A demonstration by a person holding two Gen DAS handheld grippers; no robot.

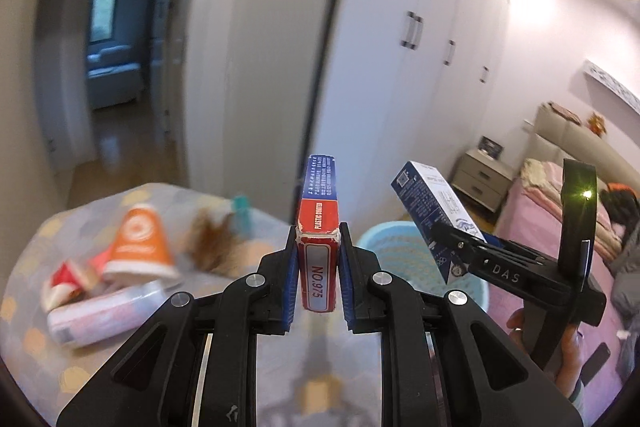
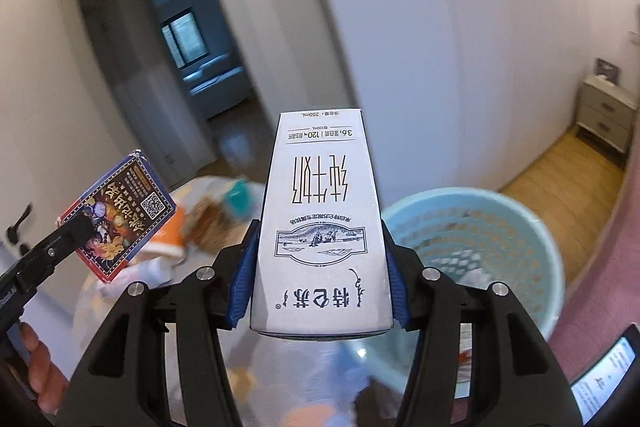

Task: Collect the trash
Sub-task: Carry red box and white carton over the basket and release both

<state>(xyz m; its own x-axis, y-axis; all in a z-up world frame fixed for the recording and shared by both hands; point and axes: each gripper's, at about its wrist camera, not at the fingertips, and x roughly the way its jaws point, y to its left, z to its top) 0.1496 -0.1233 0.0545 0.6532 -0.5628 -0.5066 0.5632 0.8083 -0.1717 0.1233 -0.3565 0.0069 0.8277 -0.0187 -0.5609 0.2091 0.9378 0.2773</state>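
Left gripper (image 1: 318, 267) clamped nearly all the way shut on a slim red card box (image 1: 319, 227), pads squeezing its narrow sides, box poking up past the fingertips. Right gripper (image 2: 320, 267) about half open, pads pressed on both sides of a white milk carton (image 2: 320, 223), held upside down going by the print. Both lifted clear of the surface (image 1: 80, 367).

Blue mesh basket (image 2: 480, 247) just ahead and to the right of the right gripper, below the carton. More trash left on the surface, ahead-left of the left gripper: orange paper cup (image 1: 138, 243) tipped over, some wrappers, all blurry.

Probably both light and empty. Thin cardboard, so crushable if squeezed harder; carton coating looks slick, might slide. Holding across the flat sides near the base seems right. Next up, guessing: over the basket and let go.
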